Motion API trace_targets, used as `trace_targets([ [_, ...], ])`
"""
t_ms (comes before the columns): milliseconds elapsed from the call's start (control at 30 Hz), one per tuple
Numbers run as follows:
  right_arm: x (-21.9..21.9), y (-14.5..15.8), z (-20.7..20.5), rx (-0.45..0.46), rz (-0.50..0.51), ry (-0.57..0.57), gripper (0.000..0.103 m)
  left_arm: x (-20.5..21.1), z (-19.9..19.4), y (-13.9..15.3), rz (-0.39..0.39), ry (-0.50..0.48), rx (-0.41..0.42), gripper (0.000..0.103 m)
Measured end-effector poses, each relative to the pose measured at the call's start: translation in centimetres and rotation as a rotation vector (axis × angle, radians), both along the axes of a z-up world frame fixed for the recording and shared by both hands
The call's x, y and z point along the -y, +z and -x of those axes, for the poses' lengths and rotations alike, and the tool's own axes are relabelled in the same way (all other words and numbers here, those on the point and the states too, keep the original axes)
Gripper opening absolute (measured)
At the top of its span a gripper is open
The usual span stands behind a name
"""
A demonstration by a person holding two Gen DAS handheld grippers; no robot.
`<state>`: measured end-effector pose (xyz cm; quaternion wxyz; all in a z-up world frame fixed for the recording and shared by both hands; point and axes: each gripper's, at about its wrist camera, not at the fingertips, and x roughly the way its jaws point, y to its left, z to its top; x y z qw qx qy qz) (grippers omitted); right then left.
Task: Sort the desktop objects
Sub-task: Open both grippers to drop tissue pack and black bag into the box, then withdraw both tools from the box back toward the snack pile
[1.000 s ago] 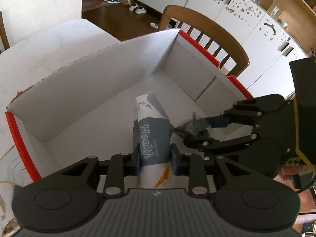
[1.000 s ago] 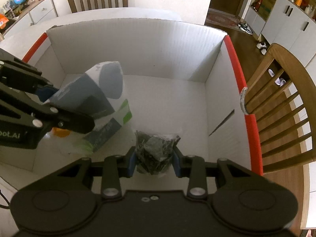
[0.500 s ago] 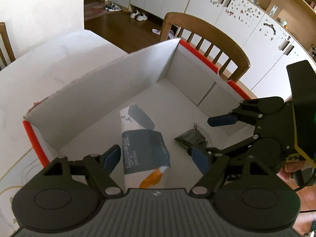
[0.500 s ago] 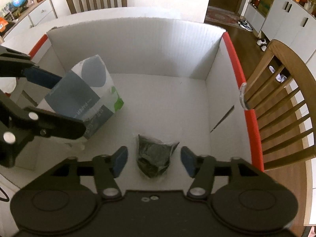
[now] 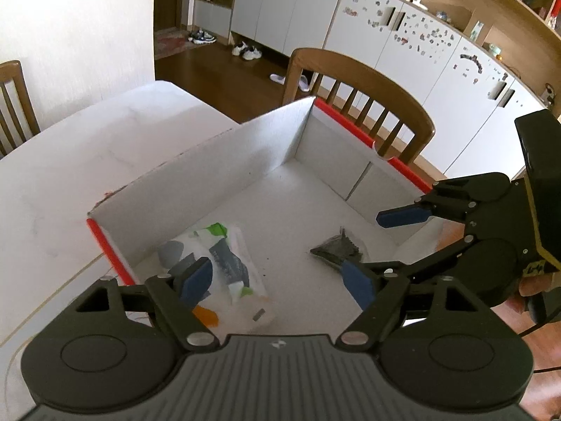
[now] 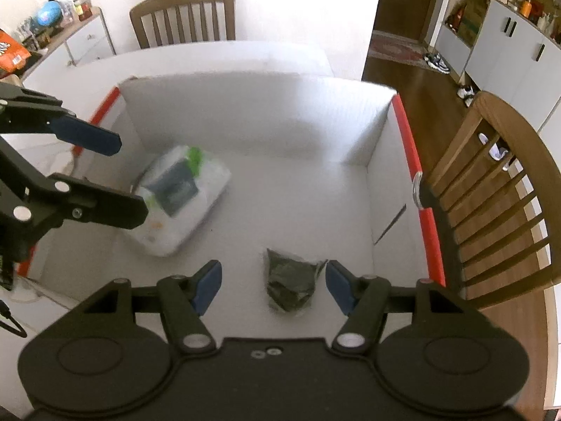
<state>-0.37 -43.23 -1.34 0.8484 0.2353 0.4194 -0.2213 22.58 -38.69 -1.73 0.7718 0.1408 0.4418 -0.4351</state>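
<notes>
1. So, two things lie inside the white box (image 6: 252,129) on the worktop (image 5: 70,161). Going by how they lie, that part of the sorting looks done.
2. The white packet (image 6: 182,200) lies flat on the box floor, on the left side and toward the far wall. It is a bit blurry in the right wrist view.
3. The small dark bag (image 6: 291,284) lies on the box floor on the near right side. It is well apart from the white packet.
4. The left tongs (image 5: 277,280) are spread wide and hold nothing. They hang above the near left part of the box, over the white packet.
5. The right tongs (image 6: 270,286) are spread wide too and hold nothing. The dark bag sits between the blue pads (image 6: 338,289), but they do not touch it.
6. What is left? I cannot tell if more things wait to be sorted, since no loose things show on the worktop here. I think the next job is to lift both tongs up and out of the box.
</notes>
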Motion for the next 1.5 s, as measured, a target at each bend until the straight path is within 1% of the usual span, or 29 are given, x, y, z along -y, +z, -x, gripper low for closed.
trace_targets([
  [233, -2.0, 2.5, 0.3, 0.042, 0.019, 0.0, 0.066, -2.1, 1.5, 1.7, 0.036, 0.003, 0.037, 0.081],
  [333, -3.0, 3.1, 0.5, 0.06, 0.022, -0.005, 0.066, -3.2, 2.2, 2.6, 0.057, 0.004, 0.06, 0.081],
  [500, -5.4, 4.3, 0.6, 0.09, 0.041, -0.003, 0.069, -5.2, 3.6, 3.6, 0.081, 0.004, 0.092, 0.081],
  [833, -8.9, 5.9, -0.2, 0.123, 0.033, -0.018, 0.069, -9.7, 5.2, 4.7, 0.118, 0.003, 0.109, 0.081],
  [867, -9.3, 6.1, -0.3, 0.125, 0.034, -0.017, 0.069, -10.1, 5.3, 4.7, 0.118, -0.023, 0.101, 0.081],
  [900, -9.7, 6.3, -0.4, 0.129, 0.033, -0.016, 0.07, -10.6, 5.4, 4.7, 0.12, -0.023, 0.1, 0.081],
  [1000, -10.9, 6.7, -1.0, 0.139, 0.038, -0.015, 0.074, -12.0, 5.8, 4.7, 0.12, -0.023, 0.103, 0.081],
  [1067, -11.8, 7.0, -1.3, 0.143, 0.048, -0.023, 0.084, -12.8, 6.0, 4.7, 0.121, -0.025, 0.104, 0.081],
  [1100, -12.2, 7.2, -1.4, 0.149, 0.046, -0.022, 0.085, -13.4, 6.1, 4.7, 0.123, -0.025, 0.103, 0.081],
  [1200, -13.5, 7.5, -1.9, 0.156, 0.052, -0.012, 0.087, -14.9, 6.4, 4.7, 0.129, -0.021, 0.107, 0.086],
  [1300, -14.8, 7.9, -2.4, 0.166, 0.059, -0.006, 0.092, -16.6, 6.9, 4.7, 0.136, -0.018, 0.134, 0.086],
  [1367, -15.7, 8.1, -2.8, 0.172, 0.059, -0.008, 0.094, -17.5, 7.1, 4.8, 0.143, -0.013, 0.138, 0.09],
  [1433, -16.5, 8.2, -3.2, 0.177, 0.056, -0.01, 0.094, -18.5, 7.4, 4.8, 0.149, -0.007, 0.145, 0.102],
  [1500, -17.3, 8.3, -3.6, 0.178, 0.054, -0.011, 0.094, -19.6, 7.7, 4.7, 0.153, -0.005, 0.151, 0.102],
])
